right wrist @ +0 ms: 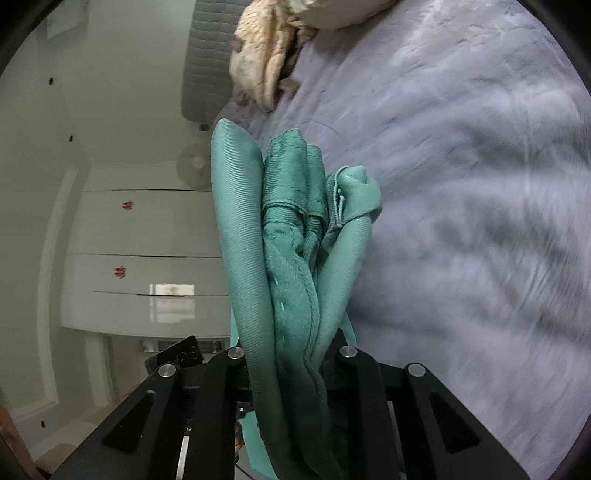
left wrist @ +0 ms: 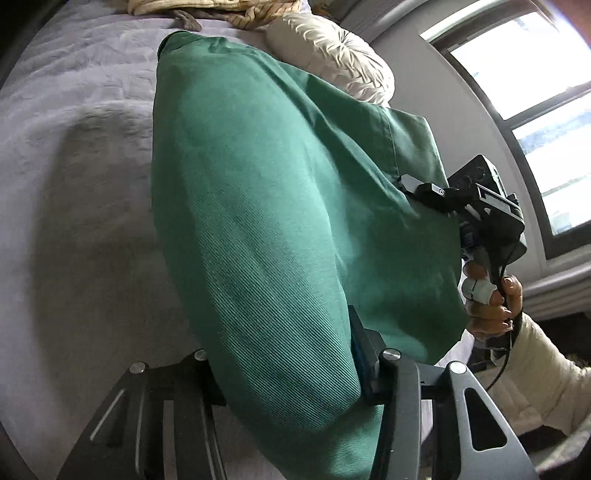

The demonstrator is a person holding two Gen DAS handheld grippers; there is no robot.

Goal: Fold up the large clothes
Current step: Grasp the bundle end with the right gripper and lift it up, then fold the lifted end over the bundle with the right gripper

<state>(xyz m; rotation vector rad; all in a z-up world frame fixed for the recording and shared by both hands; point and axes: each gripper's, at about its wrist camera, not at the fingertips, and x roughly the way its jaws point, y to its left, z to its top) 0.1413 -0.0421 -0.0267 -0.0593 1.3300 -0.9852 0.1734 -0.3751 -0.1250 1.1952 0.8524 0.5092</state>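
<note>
Both tools (left wrist: 291, 373) (right wrist: 291, 369) clamp green garment (left wrist: 258, 206)

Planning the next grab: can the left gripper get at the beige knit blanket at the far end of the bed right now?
Probably not. The left gripper is shut on the green garment, which drapes between it and the beige blanket across the bed. It would have to let go first.

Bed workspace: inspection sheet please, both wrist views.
Surface: bed cover, lavender, wrinkled.
Job's things: green garment, lifted between both grippers.
Clutter: cream pillow; beige knit bundle at the far end.
Grippers: left gripper shut on the garment; right gripper shut on bunched folds.
Cables: black cable below the right hand.
Surroundings: window; white drawers.
</note>
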